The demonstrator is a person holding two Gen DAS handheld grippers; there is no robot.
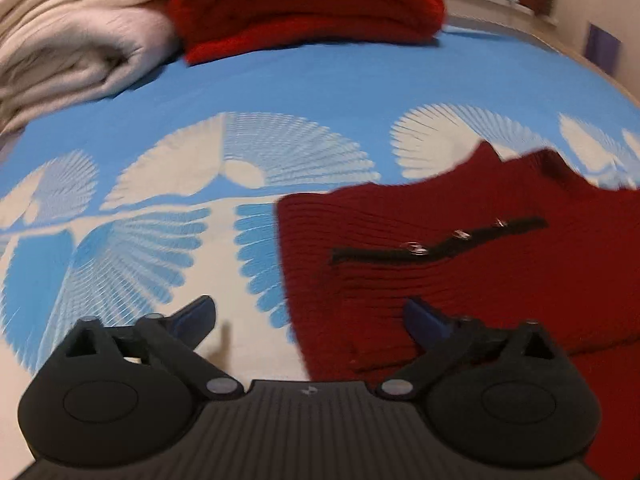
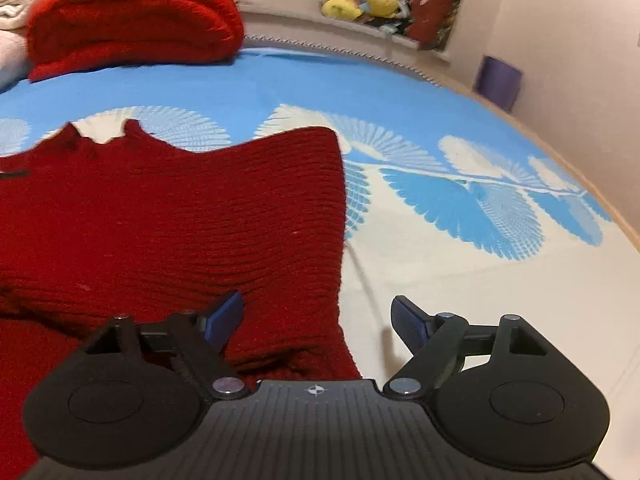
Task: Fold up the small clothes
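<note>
Blue-and-white bedspread (image 1: pixel 280 80) bears one dark red knit garment (image 2: pixel 180 216); both hand-held grippers (image 1: pixel 308 316) (image 2: pixel 316 316) gape, holding nothing.

A bed (image 2: pixel 400 80) carries everything here, spread with a blue bedcover (image 1: pixel 320 88) printed with white fan or feather shapes, the nearer part of the cover turning cream-white. Lying flat on it is a dark red ribbed knit garment (image 2: pixel 180 216), with a black strip bearing three small metal rings (image 1: pixel 440 242) across its front. Along the far edge sits a folded bright red knit blanket (image 1: pixel 304 4), and just beside that a heap of cream fabric (image 1: pixel 68 36), possibly towels or another blanket; blur leaves this unclear.
</note>
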